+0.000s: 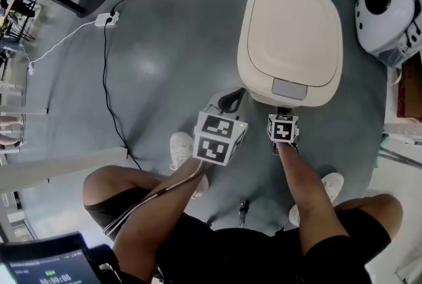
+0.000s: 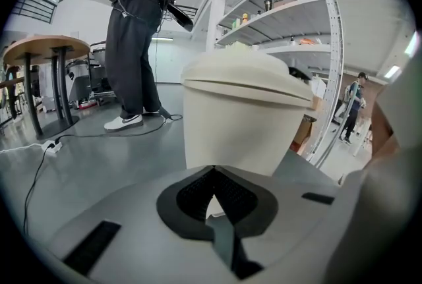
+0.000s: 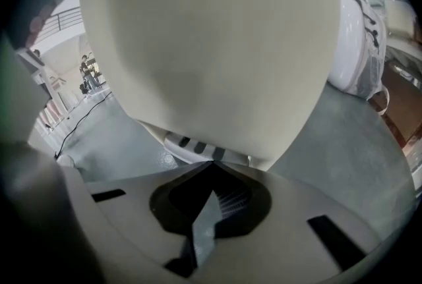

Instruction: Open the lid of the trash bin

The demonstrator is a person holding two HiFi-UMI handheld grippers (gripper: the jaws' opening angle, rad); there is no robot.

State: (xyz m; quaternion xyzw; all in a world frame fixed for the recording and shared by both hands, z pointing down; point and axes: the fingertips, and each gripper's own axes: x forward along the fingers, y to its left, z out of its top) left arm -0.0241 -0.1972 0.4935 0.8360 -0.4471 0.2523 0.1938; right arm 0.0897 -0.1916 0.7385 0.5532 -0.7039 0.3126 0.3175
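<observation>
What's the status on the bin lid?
Left gripper shut, empty, short of the trash bin. Right gripper shut, empty, low at its front. Lid down. Floor cable off left, clear.

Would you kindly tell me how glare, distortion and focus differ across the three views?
Head view: sharp, with a soft glare patch on the floor. Left gripper view: fisheye bows the shelving, corners vignetted black. Right gripper view: the trash bin looms close, dim and slightly soft.

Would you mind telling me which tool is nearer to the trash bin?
Right. The right tool sits just before the front of the trash bin, which fills its view; the left tool is off the front-left corner, a little farther away.
</observation>
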